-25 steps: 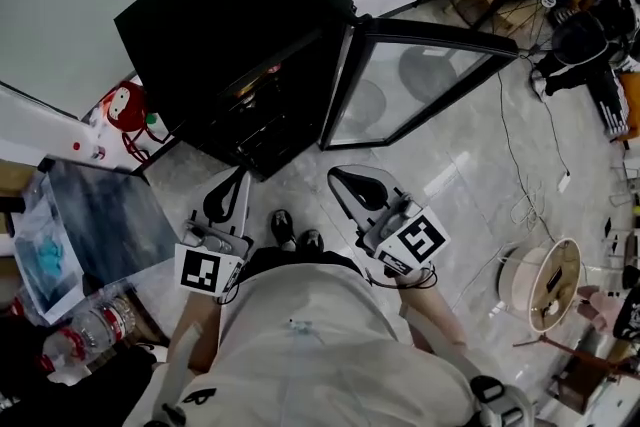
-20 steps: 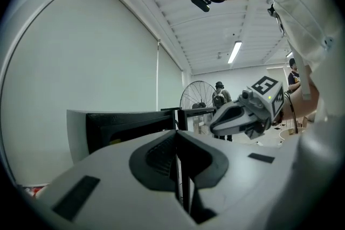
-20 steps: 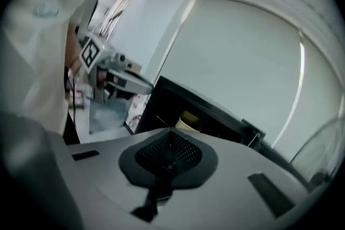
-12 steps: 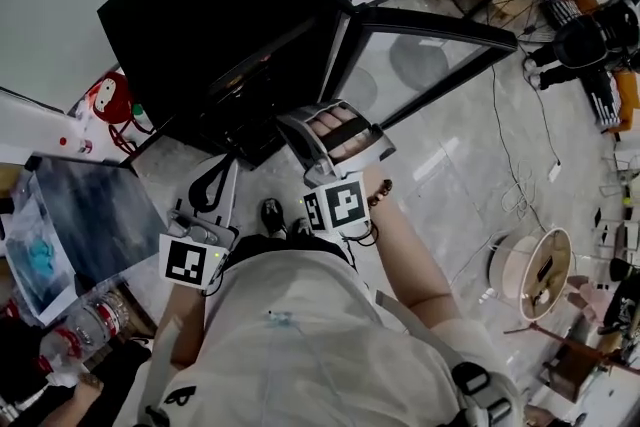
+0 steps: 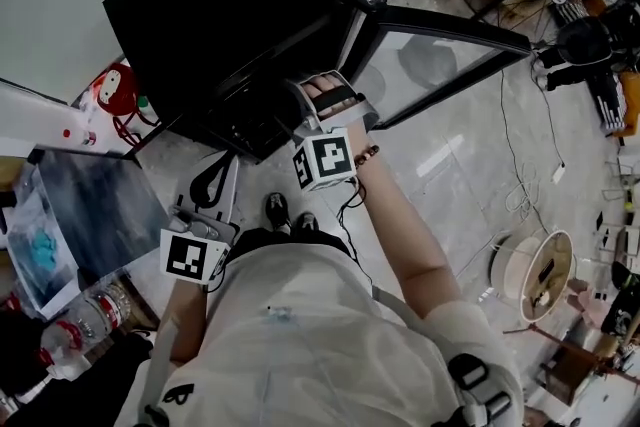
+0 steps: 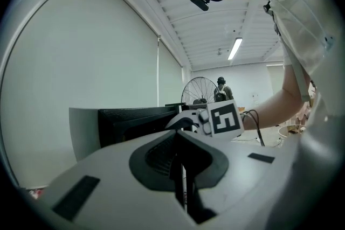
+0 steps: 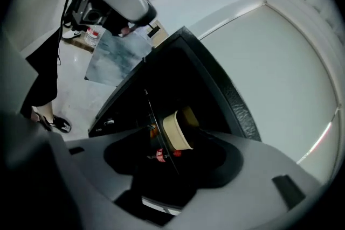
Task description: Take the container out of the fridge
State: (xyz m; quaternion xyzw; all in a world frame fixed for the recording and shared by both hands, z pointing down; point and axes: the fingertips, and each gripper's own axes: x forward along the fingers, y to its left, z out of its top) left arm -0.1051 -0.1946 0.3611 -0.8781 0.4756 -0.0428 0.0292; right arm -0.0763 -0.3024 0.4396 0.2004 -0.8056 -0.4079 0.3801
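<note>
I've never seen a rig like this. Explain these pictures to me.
No robot here: a person holds tongs in each hand, each pair with its own camera; a third camera on the head looks down. From above you see a black fridge on the floor, its glass door swung open. The right tongs reach toward it; their jaws have just been opening and grip nothing. Their camera shows a pale container inside. The left tongs are shut and empty.

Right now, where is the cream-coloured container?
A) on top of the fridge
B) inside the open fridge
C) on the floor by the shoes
B: the right gripper view shows the container sitting in the dark interior of the fridge.
</note>
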